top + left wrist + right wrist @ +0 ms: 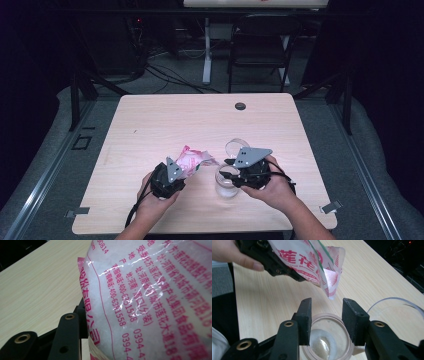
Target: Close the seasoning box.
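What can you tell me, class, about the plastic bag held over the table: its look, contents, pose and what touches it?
The plastic bag is a clear, crinkled pouch printed with pink-red characters, numbers and a green stripe. White grainy crystals fill it. The left gripper clamps it and holds it off the table, tilted, with its opened corner pointing down toward the glass jar, not touching it. Its film looks thin, glossy and creased. The right gripper's jaws flank the jar's rim.

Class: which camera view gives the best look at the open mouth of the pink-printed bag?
The right gripper view: the bag's mouth hangs tilted down above the glass jar. The high view shows the bag small, held in the left gripper. The left gripper view shows its printed side and white grains, not the mouth.
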`<action>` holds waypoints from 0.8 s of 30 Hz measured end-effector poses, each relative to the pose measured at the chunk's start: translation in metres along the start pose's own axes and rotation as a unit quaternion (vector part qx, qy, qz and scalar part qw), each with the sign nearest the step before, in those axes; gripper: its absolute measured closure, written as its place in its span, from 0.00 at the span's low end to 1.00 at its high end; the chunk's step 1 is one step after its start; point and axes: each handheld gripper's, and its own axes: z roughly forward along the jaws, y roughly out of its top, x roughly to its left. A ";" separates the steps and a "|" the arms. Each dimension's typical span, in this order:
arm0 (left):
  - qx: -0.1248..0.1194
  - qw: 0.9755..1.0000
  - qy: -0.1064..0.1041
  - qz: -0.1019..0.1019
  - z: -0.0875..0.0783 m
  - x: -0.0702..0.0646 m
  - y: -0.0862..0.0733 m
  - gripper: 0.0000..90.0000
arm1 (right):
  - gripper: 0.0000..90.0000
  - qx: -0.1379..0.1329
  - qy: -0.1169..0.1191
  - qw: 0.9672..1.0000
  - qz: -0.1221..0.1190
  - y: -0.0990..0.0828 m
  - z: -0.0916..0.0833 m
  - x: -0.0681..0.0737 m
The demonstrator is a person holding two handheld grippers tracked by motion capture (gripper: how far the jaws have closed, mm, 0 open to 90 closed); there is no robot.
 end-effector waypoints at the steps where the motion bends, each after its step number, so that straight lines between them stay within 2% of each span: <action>1: -0.002 1.000 0.001 0.001 0.000 0.000 0.002 0.62 | 0.67 0.004 -0.001 1.000 -0.006 0.001 -0.001 0.000; 8: 0.001 1.000 0.007 0.027 -0.001 0.003 0.011 0.62 | 0.67 0.002 -0.016 0.999 -0.032 0.006 -0.009 -0.001; 11: 0.001 1.000 0.007 0.030 0.000 0.005 0.013 0.62 | 0.66 0.005 -0.012 0.999 -0.037 0.009 -0.012 -0.002; 16: 0.004 0.999 0.012 0.042 0.000 0.006 0.016 0.62 | 0.66 0.008 -0.024 0.998 -0.054 0.015 -0.016 -0.004; 24: -0.009 0.998 0.030 0.051 -0.001 0.005 0.018 0.62 | 0.64 0.006 -0.037 0.996 -0.082 0.021 -0.019 -0.002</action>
